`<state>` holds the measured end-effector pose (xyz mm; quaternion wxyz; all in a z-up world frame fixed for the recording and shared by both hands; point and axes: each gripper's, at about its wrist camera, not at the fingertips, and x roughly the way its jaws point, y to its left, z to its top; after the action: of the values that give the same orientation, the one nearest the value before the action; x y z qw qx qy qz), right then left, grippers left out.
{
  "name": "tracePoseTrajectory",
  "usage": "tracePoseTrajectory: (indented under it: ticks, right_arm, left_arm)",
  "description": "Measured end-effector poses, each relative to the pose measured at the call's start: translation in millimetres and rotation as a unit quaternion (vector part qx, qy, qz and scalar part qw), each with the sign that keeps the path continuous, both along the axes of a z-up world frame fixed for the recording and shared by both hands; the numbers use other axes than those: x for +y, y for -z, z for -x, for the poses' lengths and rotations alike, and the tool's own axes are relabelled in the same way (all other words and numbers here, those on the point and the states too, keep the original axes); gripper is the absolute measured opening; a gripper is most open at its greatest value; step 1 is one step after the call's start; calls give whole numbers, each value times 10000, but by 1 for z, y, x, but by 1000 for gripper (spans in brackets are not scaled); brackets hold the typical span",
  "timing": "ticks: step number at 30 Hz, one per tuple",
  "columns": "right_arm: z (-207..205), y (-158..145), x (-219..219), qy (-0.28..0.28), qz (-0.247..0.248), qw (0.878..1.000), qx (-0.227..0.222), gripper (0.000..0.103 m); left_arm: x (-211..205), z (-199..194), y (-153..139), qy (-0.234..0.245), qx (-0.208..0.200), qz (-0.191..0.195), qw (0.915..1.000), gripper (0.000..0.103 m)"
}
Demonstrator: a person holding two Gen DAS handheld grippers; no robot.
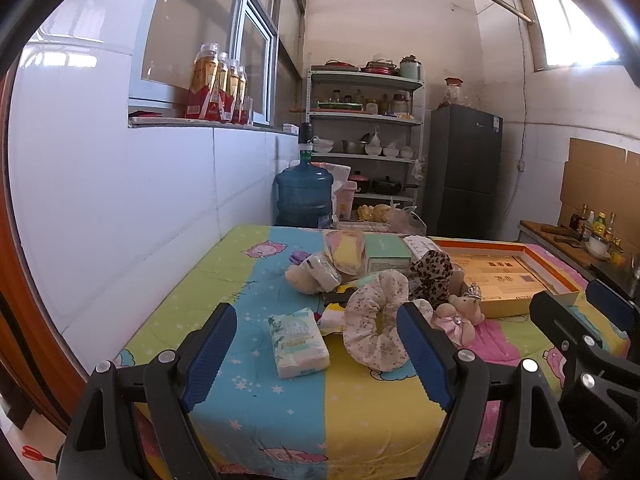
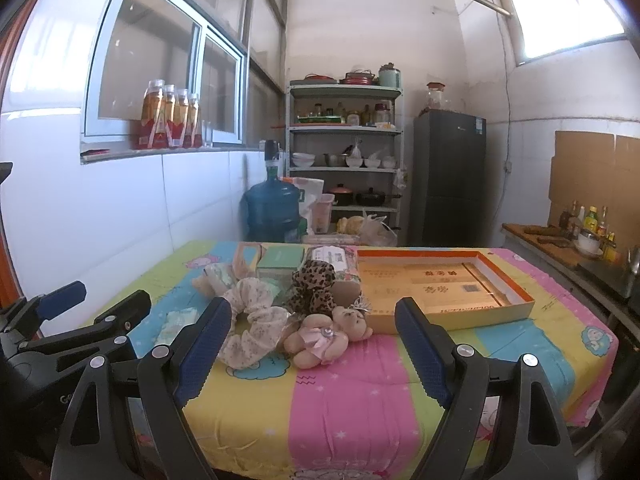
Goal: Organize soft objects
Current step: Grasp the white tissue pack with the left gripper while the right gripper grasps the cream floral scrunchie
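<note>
Floral fabric scrunchie [image 1: 376,320] lies beside a pink-dressed teddy bear [image 2: 326,334] on the striped table [image 2: 352,392]. Both grippers' jaws stand apart, empty. Only the left view shows the tissue pack [image 1: 298,342] fully.

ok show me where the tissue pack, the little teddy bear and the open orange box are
tissue pack [image 1: 298,342], left wrist view, middle of its printed top face.
teddy bear [image 2: 324,338], right wrist view, on its pink-dressed body.
orange box [image 2: 516,290], right wrist view, on its right orange rim.
</note>
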<state>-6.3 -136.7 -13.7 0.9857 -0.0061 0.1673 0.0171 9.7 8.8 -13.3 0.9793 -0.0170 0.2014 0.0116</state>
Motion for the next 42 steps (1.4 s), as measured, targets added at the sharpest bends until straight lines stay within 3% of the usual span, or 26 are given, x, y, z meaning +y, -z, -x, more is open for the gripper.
tracePoseTrajectory:
  ticks: [9, 23, 38, 40, 42]
  right_arm:
    - [-12, 14, 0, -115, -57, 9999, 87, 85]
    - [-58, 57, 11, -634, -176, 9964, 544, 85]
    - [-84, 77, -6, -555, -343, 9944, 835, 85]
    - [-87, 79, -6, -575, -343, 9938, 887, 85]
    - [-91, 80, -6, -634, -355, 9932, 914, 85]
  left_arm:
    - [21, -9, 17, -267, -100, -68, 9996, 82]
    - [45, -58, 70, -16, 619, 483, 9969, 82]
    - [24, -110, 100, -335, 1114, 138, 9931, 82]
    - [24, -117, 103, -323, 1190, 141, 9923, 80]
    - [28, -120, 107, -268, 1299, 263, 9908, 70]
